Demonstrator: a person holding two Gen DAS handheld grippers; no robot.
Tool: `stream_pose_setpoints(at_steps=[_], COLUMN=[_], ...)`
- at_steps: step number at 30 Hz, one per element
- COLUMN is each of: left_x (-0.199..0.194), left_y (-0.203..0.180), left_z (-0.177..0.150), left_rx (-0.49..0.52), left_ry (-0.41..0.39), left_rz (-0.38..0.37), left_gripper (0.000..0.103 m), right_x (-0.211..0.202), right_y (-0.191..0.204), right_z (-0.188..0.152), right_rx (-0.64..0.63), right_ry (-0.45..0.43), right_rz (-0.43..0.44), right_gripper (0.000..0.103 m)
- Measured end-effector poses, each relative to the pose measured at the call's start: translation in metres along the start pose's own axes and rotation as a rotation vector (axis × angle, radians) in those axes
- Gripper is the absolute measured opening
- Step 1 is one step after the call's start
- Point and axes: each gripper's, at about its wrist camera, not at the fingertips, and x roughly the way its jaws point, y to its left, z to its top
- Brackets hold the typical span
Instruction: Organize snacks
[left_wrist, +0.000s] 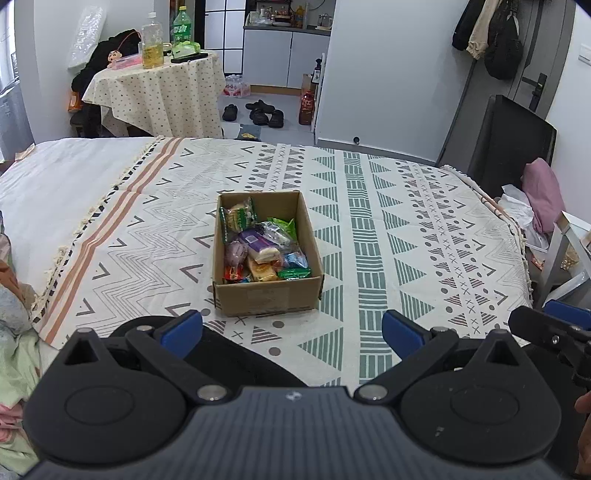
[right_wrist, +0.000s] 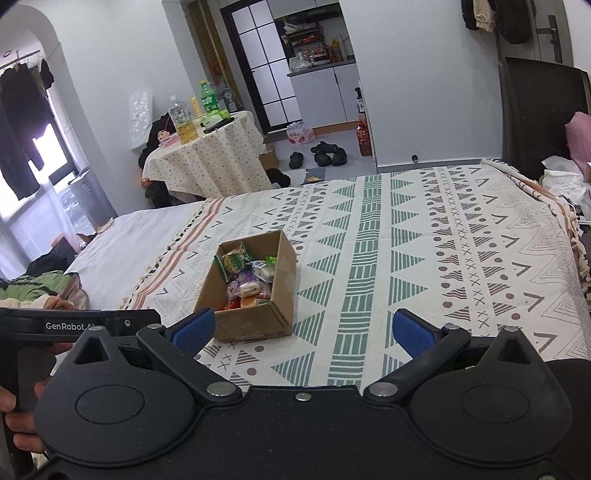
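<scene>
Box (left_wrist: 266, 295) of snacks (left_wrist: 258, 247) mid-bed, on patterned blanket (left_wrist: 406, 240), nearer its striped left edge. Left gripper (left_wrist: 291, 332) spread wide, empty, just short of box. Right gripper (right_wrist: 303, 332) likewise released, empty, beside it.

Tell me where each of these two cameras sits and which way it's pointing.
Left wrist: sits behind the left tongs, open, looking across the patterned bedspread at the cardboard box of snacks straight ahead; the right tongs and a bit of hand show at right.
Right wrist: behind the right tongs, open, box ahead-left; left tool and hand at left.
Shared: box, bedspread, round table.
</scene>
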Motion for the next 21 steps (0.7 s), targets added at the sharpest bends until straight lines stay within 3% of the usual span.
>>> stream_pose_setpoints(at_steps=[21], left_x=[-0.0062], left_y=[0.0082], left_z=[0.0022], left_rx=[-0.001], left_ry=[-0.008], left_rz=[0.007], left_gripper=[0.103], right_x=[-0.0016], right_y=[0.0088], right_z=[0.0015], right_rx=[-0.019], right_ry=[0.001], right_rz=[0.004], right_gripper=[0.103])
